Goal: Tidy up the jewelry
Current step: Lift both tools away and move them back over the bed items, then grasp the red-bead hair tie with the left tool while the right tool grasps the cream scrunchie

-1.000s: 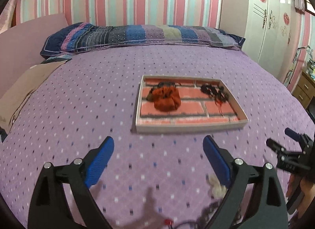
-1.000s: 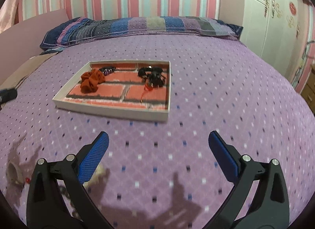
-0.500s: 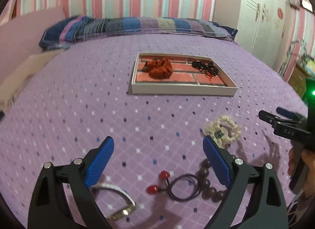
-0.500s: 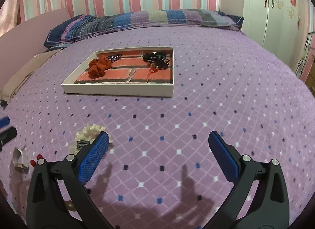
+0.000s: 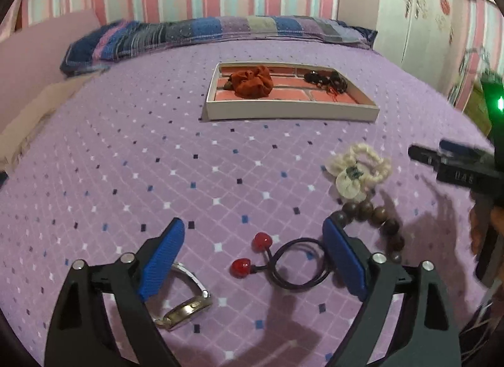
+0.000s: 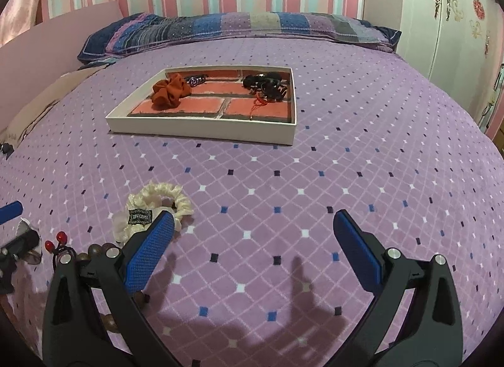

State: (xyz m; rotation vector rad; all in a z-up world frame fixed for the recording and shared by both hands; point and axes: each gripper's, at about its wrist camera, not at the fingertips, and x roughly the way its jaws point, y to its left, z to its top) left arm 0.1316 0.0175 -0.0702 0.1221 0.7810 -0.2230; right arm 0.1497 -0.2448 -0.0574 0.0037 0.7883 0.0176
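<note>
On the purple quilted bedspread (image 6: 315, 177) with small diamond marks stands a shallow white rectangular tray (image 6: 201, 129), its floor printed like red bricks. Inside it, at the left, lies a rust-orange crumpled fabric scrunchie (image 6: 170, 91); at the right lies a tangled heap of black beaded jewelry (image 6: 266, 84) with a thin red thread.

The other pieces lie on the bedspread, nearer than the tray and well apart from it. The left gripper (image 5: 253, 256) has its blue ribbed pads wide apart and grips nothing. Its jaws have closed only slightly in the last moment. Between them lies a thin black elastic hair tie with two glossy red balls (image 5: 271, 261). Under the left pad a shiny metal bangle (image 5: 186, 300) is partly hidden. By the right pad curves a bracelet of round dark brown wooden beads (image 5: 375, 218). Just beyond it lies a cream ruffled scrunchie (image 5: 359, 171) with a small dark label.

The right gripper (image 6: 253, 244) is also wide open and empty, above bare bedspread, with the cream scrunchie beside its left pad.
</note>
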